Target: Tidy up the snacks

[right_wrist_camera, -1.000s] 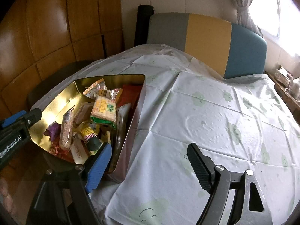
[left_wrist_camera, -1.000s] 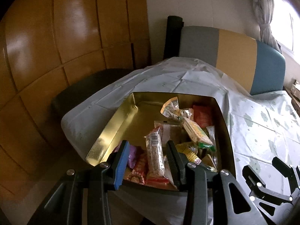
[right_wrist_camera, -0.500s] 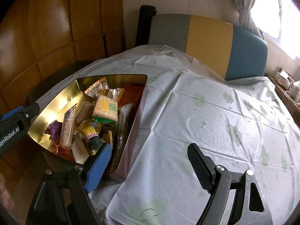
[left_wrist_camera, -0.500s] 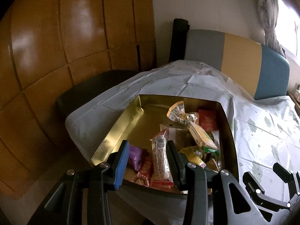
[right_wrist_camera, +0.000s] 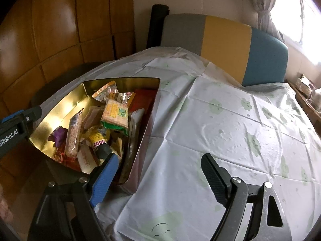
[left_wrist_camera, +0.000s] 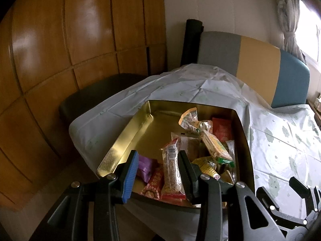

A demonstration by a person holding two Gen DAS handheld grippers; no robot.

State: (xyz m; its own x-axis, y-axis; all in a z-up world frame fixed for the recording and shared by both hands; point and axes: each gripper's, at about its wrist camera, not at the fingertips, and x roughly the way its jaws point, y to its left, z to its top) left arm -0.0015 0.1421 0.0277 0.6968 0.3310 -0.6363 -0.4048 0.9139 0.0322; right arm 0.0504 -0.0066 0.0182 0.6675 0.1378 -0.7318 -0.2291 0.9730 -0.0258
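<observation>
In the left wrist view the gold tin (left_wrist_camera: 128,132) sits further right and lower in the frame than a second ago. The right tongs (right_wrist_camera: 158,172) seem a touch wider, though the fisheye makes that hard to judge.

Shelf clutter (right_wrist_camera: 306,83) blurred, edge-cropped

One gold tin (left_wrist_camera: 128,128) holding roughly a dozen wrapped snacks (right_wrist_camera: 114,114), exact count obscured by overlap; one tablecloth (right_wrist_camera: 230,120); one tri-colour chair back (right_wrist_camera: 224,40); two handheld grippers (left_wrist_camera: 158,172) (right_wrist_camera: 158,172).
</observation>
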